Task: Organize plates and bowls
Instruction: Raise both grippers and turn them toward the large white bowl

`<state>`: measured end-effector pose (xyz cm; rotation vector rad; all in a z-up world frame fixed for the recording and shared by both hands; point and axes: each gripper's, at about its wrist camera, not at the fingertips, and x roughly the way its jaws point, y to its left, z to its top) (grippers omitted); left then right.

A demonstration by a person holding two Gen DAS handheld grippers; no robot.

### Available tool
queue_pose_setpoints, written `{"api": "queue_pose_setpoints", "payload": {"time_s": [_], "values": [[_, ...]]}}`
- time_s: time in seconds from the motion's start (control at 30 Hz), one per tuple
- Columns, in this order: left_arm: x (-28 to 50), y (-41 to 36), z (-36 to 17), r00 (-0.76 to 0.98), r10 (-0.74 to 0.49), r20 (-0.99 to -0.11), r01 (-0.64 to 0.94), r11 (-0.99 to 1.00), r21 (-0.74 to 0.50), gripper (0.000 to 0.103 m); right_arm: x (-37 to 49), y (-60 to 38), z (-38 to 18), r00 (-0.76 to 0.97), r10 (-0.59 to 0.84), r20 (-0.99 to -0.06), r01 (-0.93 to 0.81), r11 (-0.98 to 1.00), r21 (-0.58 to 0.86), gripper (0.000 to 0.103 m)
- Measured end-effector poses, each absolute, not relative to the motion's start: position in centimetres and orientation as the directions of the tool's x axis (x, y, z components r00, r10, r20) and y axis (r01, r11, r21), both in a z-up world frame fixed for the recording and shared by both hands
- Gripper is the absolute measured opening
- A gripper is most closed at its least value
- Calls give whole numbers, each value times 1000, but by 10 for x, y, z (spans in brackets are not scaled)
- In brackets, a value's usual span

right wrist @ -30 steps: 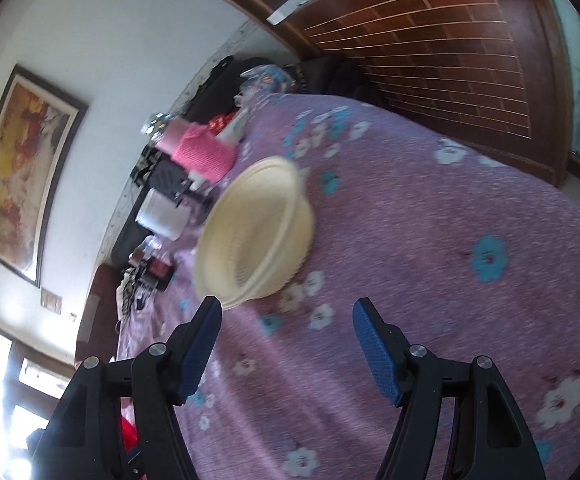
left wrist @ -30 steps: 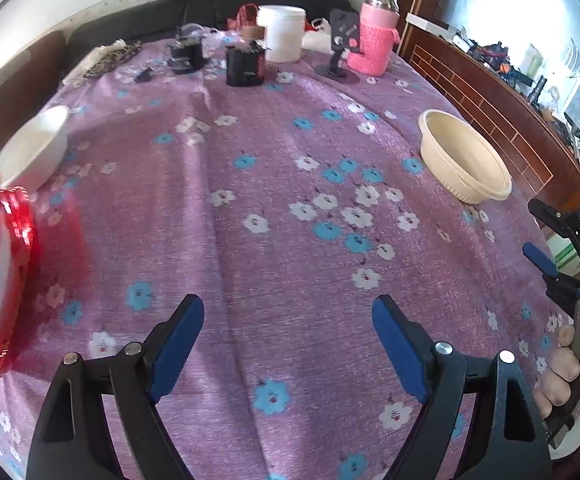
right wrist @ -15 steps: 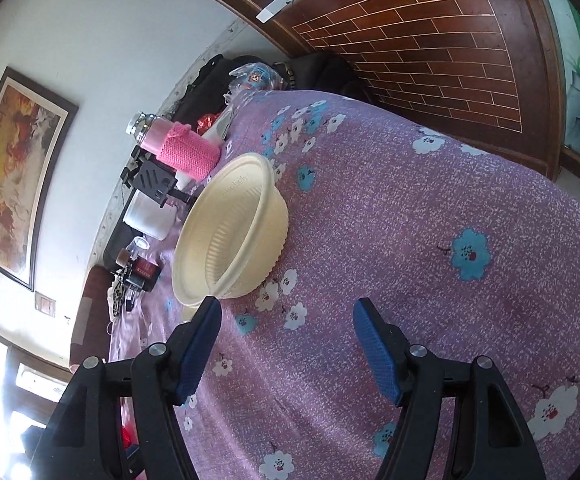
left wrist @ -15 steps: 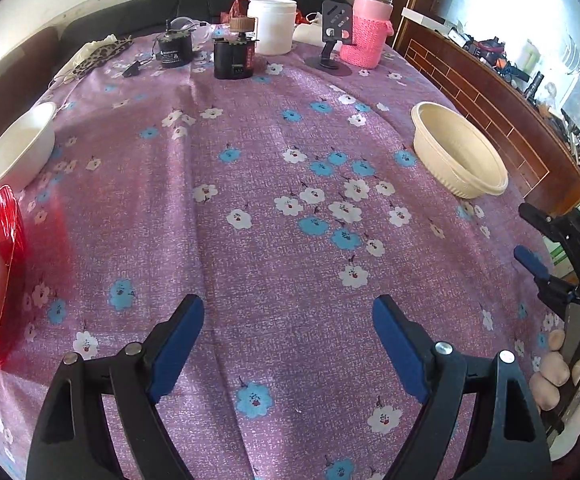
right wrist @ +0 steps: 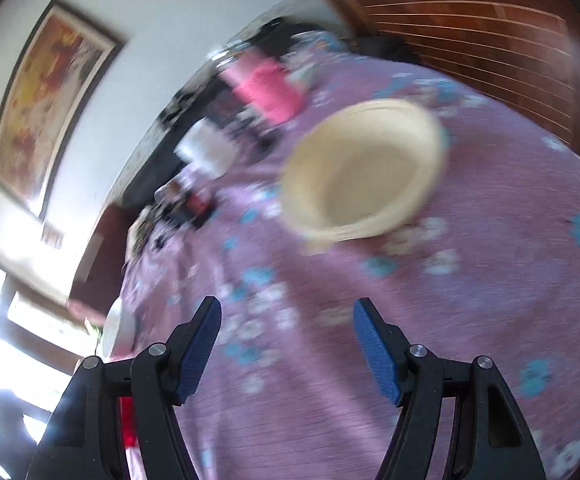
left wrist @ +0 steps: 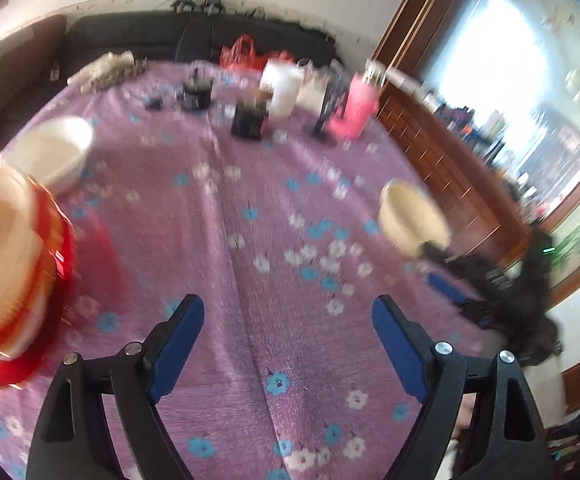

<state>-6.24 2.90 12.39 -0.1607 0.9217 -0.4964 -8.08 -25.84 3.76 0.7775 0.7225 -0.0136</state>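
A cream bowl [left wrist: 412,220] stands on the purple flowered tablecloth [left wrist: 226,216] at the right; it also shows in the right wrist view [right wrist: 364,178]. A white bowl [left wrist: 50,152] stands at the far left. A stack of red and cream plates and bowls [left wrist: 6,276] fills the left edge. My left gripper [left wrist: 286,340] is open and empty above the cloth. My right gripper [right wrist: 286,344] is open and empty, short of the cream bowl; it appears blurred in the left wrist view [left wrist: 450,284], close to that bowl.
At the table's far end stand a pink-sleeved bottle [left wrist: 356,110], a white jar [left wrist: 284,88], a black phone stand [left wrist: 328,100] and small dark items [left wrist: 246,118]. A wooden partition [left wrist: 442,152] runs along the right side. A black sofa [left wrist: 194,36] is behind.
Both views are now motion-blurred. My right gripper has moved closer to the cream bowl. My left gripper has shifted, bringing the red stack more into view at the left.
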Motion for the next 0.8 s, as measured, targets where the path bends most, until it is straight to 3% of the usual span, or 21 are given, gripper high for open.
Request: {"api": "queue_pose_setpoints", "payload": {"time_s": [0.23, 0.37, 0.53, 0.67, 0.73, 0.8], "values": [[-64, 124, 231, 631, -491, -601, 309, 869, -385, 85, -49, -174, 137, 804, 331, -494, 19, 816, 578, 73], [-72, 183, 291, 708, -442, -552, 251, 887, -388, 86, -42, -131, 214, 834, 357, -420, -116, 859, 499, 74], [-83, 247, 350, 797, -322, -511, 172, 932, -319, 91, -26, -88, 309, 870, 358, -339, -211, 892, 400, 84], [-64, 289, 386, 849, -114, -516, 17, 982, -188, 92, 11, -51, 367, 890, 298, -345, -213, 941, 264, 89], [-43, 305, 389, 852, -16, -523, -48, 993, -109, 100, 31, -30, 376, 884, 287, -370, -223, 953, 206, 92], [-12, 321, 375, 831, 11, -556, -76, 993, -93, 100, 64, -3, 365, 848, 309, -431, -257, 950, 175, 92]]}}
